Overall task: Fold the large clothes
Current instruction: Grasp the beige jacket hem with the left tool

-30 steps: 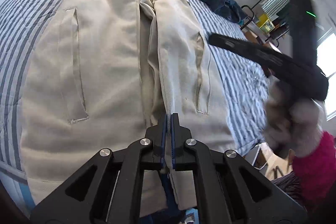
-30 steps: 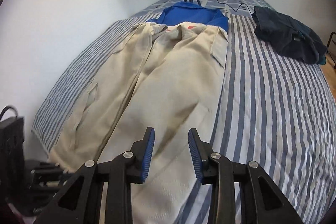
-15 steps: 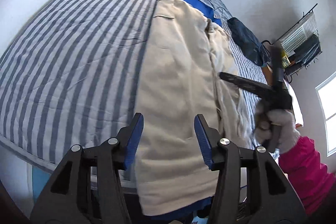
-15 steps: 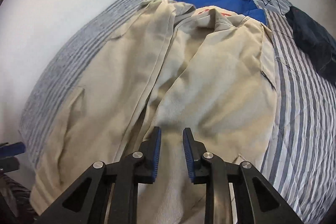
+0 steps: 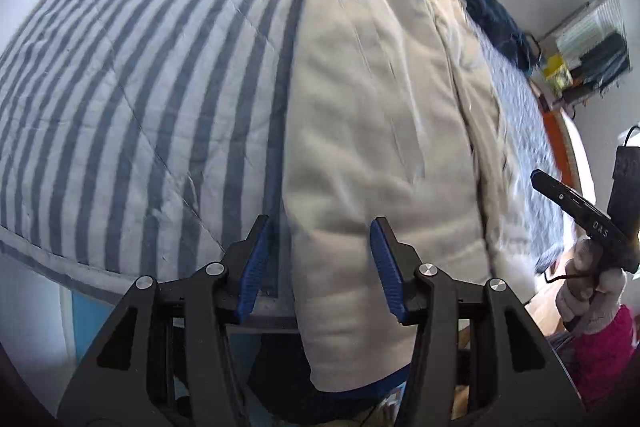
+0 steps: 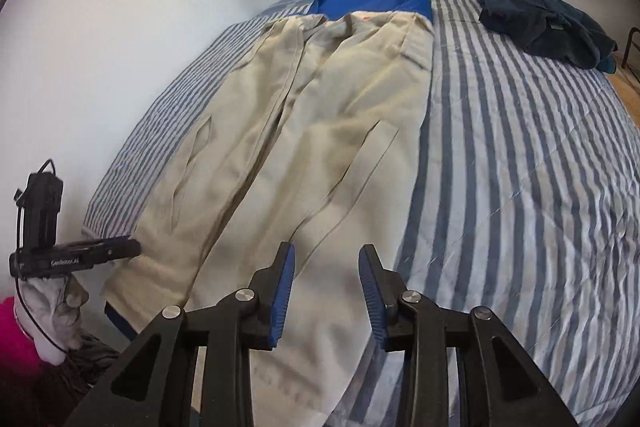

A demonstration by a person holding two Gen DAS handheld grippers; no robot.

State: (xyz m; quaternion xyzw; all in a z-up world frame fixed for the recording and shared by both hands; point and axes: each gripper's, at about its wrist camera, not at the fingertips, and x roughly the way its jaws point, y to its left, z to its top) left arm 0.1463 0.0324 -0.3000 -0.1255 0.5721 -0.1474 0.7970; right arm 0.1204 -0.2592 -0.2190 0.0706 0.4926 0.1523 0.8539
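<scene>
Blue-and-white striped quilted bed (image 6: 520,167) spreads ahead of both jaws. Large beige cotton jacket (image 6: 304,147) lies flat on it, front up, hem nearest, running away from the jaws. Left gripper (image 5: 320,259): jaws apart, empty, straddling the jacket's left edge near the hem. Right gripper (image 6: 326,291): jaws opening, nothing between them, above the hem's right part.
</scene>
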